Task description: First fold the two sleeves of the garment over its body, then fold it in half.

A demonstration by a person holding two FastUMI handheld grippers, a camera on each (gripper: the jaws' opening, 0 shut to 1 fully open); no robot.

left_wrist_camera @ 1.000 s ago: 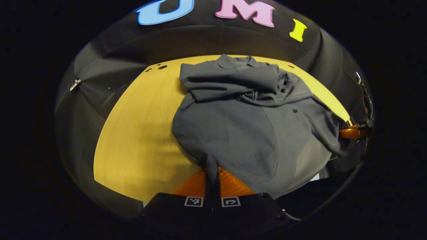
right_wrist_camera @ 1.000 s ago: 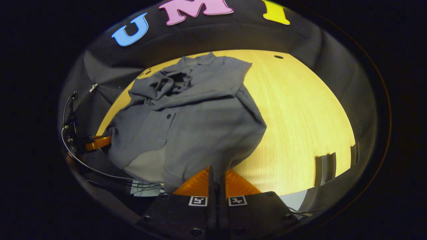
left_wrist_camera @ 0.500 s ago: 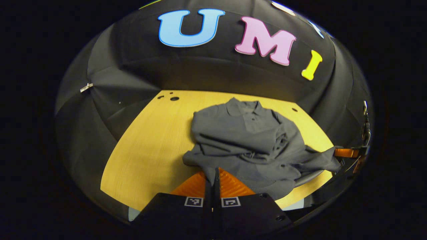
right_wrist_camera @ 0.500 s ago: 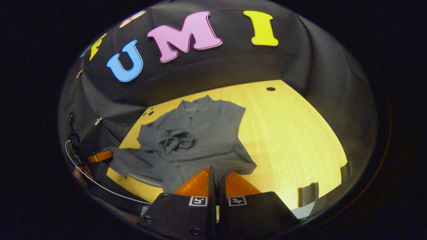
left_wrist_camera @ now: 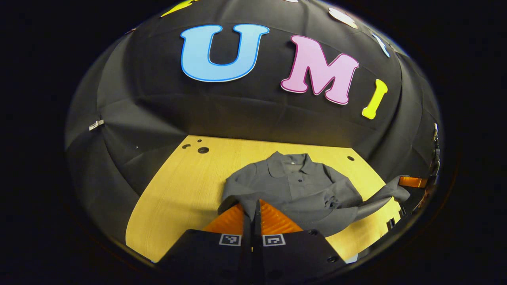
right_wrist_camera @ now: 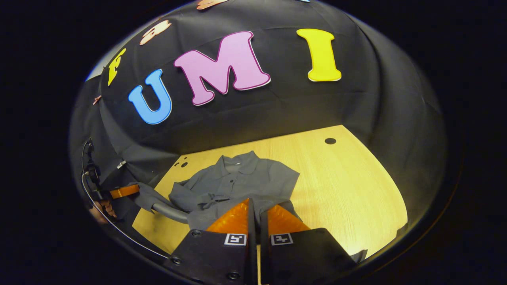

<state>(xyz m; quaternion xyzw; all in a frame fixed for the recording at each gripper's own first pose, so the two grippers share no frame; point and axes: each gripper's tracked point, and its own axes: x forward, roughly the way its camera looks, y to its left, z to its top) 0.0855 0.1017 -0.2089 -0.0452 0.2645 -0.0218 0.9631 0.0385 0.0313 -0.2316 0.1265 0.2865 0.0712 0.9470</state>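
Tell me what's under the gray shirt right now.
The gray shirt lies on the wooden table; its lifted hem hangs between both grippers. Whatever sits beneath the fabric is covered.

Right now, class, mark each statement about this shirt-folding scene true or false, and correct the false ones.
1. The left gripper is shut on the garment. True.
2. The garment's collar points toward the booth's cloth wall. True.
3. The garment lies on a bare metal table. False: the table is light wood.
4. The right gripper is wide open above the table. False: its fingers are closed on the garment's edge.
5. The garment's hem lies flat on the table. False: both grippers hold it lifted at its near corners.
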